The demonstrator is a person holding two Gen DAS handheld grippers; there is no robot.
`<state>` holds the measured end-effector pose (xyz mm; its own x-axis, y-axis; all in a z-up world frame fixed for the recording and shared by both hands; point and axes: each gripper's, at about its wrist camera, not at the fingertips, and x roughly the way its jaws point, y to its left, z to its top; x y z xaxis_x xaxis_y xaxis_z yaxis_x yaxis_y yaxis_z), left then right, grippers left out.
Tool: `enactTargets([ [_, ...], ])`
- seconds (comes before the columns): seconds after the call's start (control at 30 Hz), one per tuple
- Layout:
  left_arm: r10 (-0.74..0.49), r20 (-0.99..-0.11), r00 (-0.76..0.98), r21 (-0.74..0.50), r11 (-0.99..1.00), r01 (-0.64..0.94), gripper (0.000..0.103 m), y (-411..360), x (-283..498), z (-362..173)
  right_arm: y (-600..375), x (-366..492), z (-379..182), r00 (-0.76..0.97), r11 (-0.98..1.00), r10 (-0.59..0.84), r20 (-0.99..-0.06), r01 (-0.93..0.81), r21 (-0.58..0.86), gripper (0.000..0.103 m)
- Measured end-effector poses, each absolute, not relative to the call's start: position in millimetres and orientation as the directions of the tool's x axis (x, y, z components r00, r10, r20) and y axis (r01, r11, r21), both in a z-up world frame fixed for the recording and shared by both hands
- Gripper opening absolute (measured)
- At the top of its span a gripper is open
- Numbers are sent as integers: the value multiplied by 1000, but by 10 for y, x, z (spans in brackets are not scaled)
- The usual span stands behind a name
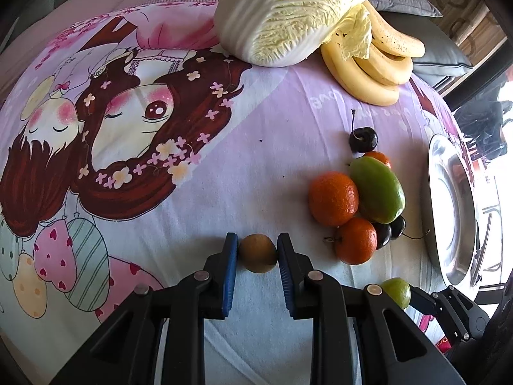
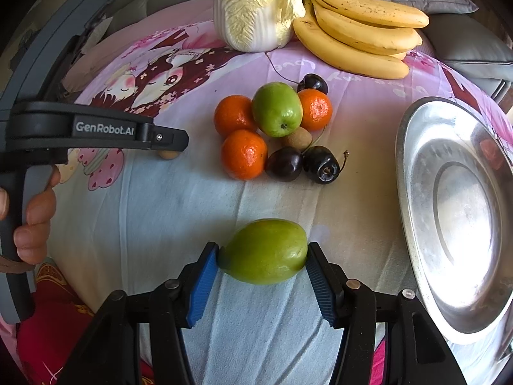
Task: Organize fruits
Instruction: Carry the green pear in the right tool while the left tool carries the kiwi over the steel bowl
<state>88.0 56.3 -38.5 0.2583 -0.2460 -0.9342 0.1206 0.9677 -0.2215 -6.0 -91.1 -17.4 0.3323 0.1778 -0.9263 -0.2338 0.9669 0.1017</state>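
Left wrist view: I see the printed cloth (image 1: 198,192) covering the whole surface under everything, pink and lilac with cartoon faces. At its far edge lies the cabbage (image 1: 288,12), and the bananas (image 1: 368,64) lie against its right side, touching it. The metal plate (image 1: 455,205) sits near the right edge, and I see nothing on it. Just to the left of the plate is the fruit pile: a green fruit (image 1: 376,189) leaning on two oranges (image 1: 333,199), a third orange behind it, dark cherries (image 1: 364,139) at the far and near ends, all touching or just beside one another.

My left tongs (image 1: 258,253) are pinched narrow on a small brown fruit (image 1: 258,253), both blue pads (image 1: 231,256) pressed to its sides, low over the cloth to the left of the pile.

In the right wrist view my right tongs (image 2: 263,252) hold a second green fruit (image 2: 263,252) crosswise, a blue pad at each end, in front of the pile and left of the plate. A hand (image 2: 35,218) grips the handle of the left tongs at the left edge. Another small brown fruit (image 2: 296,138) sits tucked among the cherries in the pile.
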Motion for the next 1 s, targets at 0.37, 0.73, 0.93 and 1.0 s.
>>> enactTargets([
  [0.37, -239, -933, 268, -225, 971, 80, 26, 665, 748, -192, -969, -93, -65, 367, 969, 197, -909, -213, 124, 58],
  [0.73, -251, -919, 305, -255, 967, 29, 26, 698, 630, 108, -1063, -86, 167, 428, 974, 209, -879, -177, 145, 58],
  [0.93, -271, -905, 329, -282, 959, 14, 26, 550, 622, 286, -1200, -5, 347, 477, 980, 197, -856, -123, 157, 58],
  [1.0, -277, -901, 335, -287, 958, 19, 26, 446, 649, 324, -1263, 33, 399, 491, 984, 178, -852, -98, 149, 58],
])
